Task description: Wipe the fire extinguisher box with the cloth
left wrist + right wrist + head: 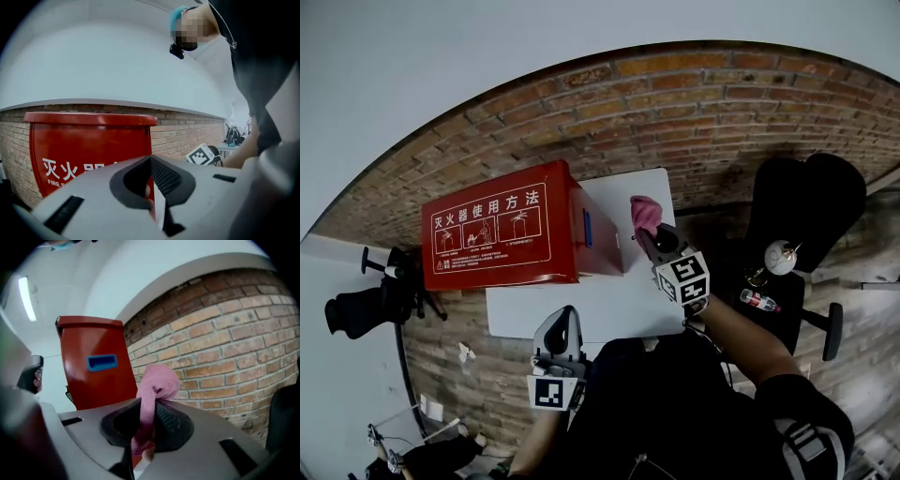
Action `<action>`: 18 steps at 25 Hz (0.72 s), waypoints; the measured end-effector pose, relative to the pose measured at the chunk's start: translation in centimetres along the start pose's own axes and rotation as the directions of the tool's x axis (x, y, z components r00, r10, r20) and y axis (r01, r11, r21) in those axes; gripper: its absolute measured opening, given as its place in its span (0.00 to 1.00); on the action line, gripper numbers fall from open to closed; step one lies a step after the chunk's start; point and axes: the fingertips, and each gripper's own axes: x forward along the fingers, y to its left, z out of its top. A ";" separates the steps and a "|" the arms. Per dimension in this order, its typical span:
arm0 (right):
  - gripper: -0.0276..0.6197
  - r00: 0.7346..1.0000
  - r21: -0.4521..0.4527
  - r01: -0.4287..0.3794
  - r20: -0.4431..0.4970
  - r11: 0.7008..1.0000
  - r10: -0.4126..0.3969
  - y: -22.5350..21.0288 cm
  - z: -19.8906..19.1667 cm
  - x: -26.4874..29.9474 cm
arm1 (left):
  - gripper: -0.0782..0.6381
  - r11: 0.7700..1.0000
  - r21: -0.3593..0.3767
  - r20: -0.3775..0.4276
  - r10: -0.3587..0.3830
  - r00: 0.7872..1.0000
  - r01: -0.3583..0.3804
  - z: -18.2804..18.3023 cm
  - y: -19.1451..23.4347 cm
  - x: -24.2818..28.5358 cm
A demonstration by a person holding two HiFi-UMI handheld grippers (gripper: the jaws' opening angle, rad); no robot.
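The red fire extinguisher box (502, 234) stands on a white table (628, 305), in front of both grippers. Its long side runs from left to right. The big side faces the left gripper (565, 316) and has white writing: "灭火器使用方法" with three small pictures under it. The left gripper view shows the word "FIRE" there too. The short end of the box points at the right gripper (643, 232) and has a blue handle slot (101, 362) in it. The right gripper is squeezed tight on a pink cloth (644, 212). The cloth sticks up out of the jaws in a soft lump, near the box end but not touching it. The left gripper's jaws are pressed together with nothing in them, and it sits back from the box, close to the person. A brick wall (225, 348) is behind the box. Out past the right gripper are a black chair (811, 216) and a small bottle with a red label (759, 300).
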 end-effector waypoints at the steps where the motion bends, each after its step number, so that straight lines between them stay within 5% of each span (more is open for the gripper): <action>1: 0.15 1.000 -0.023 0.007 0.024 1.000 -0.006 1.0 1.1 -1.2 | 0.18 1.000 0.004 0.013 -0.016 1.000 0.016 0.3 0.1 0.1; 10: 0.15 0.979 -0.253 0.096 0.196 0.963 -0.046 10.0 7.6 -10.0 | 0.18 0.991 0.004 0.105 -0.131 0.986 0.131 2.4 1.0 -0.9; 18: 0.15 0.977 -0.336 0.107 0.209 0.936 -0.037 16.0 8.5 -12.8 | 0.18 0.981 0.007 0.139 -0.194 0.971 0.195 3.1 1.7 -2.0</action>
